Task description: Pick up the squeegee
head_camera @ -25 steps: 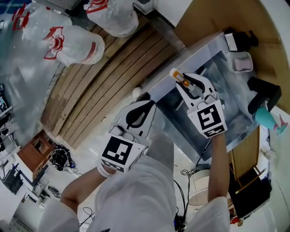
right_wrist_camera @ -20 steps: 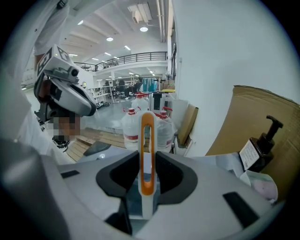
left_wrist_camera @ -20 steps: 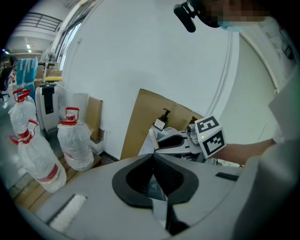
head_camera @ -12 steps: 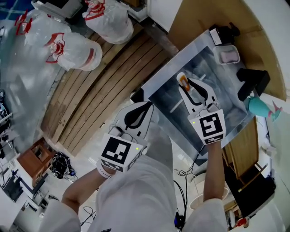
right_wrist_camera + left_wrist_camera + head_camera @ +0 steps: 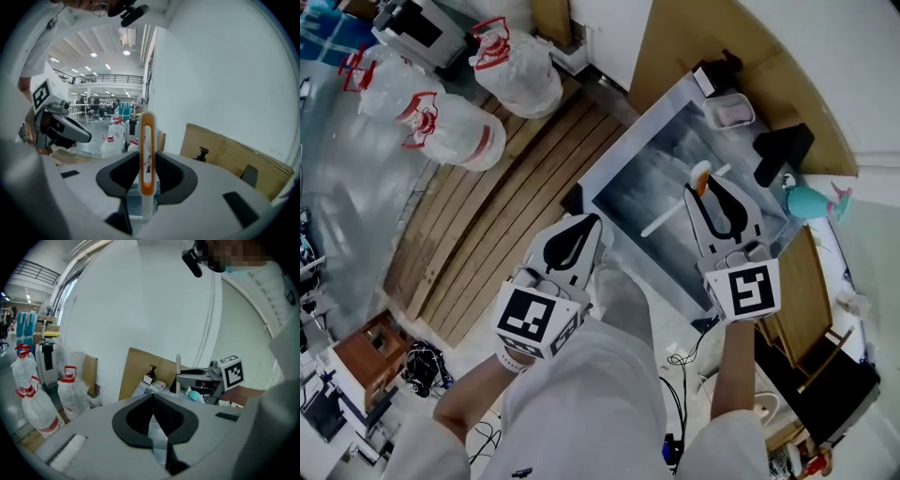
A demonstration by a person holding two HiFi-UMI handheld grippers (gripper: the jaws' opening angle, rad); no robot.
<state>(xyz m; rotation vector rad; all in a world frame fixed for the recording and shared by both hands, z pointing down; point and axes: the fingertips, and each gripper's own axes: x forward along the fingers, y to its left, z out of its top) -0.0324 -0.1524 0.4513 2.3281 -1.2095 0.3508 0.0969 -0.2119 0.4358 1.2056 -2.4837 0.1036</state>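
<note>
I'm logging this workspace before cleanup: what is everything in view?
squeegee: one, white and orange, in right gripper
table: one, steel, under right gripper
tub: one, pinkish, table's far edge
pump bottle: one, black, beside tub
block: one, black, near teal bottle
bottle: one, teal, by table's right edge
cardboard: one, brown, behind table
water jugs: three, clear, red handles, floor
wooden slats: several, brown, left of table
left gripper: one, white, shut, empty
right gripper: one, white, shut on squeegee

A steel sink is seen, with a pump bottle, a tub, a black block and a teal bottle set along its far rim. Water jugs are stood on the floor by wooden slats.
</note>
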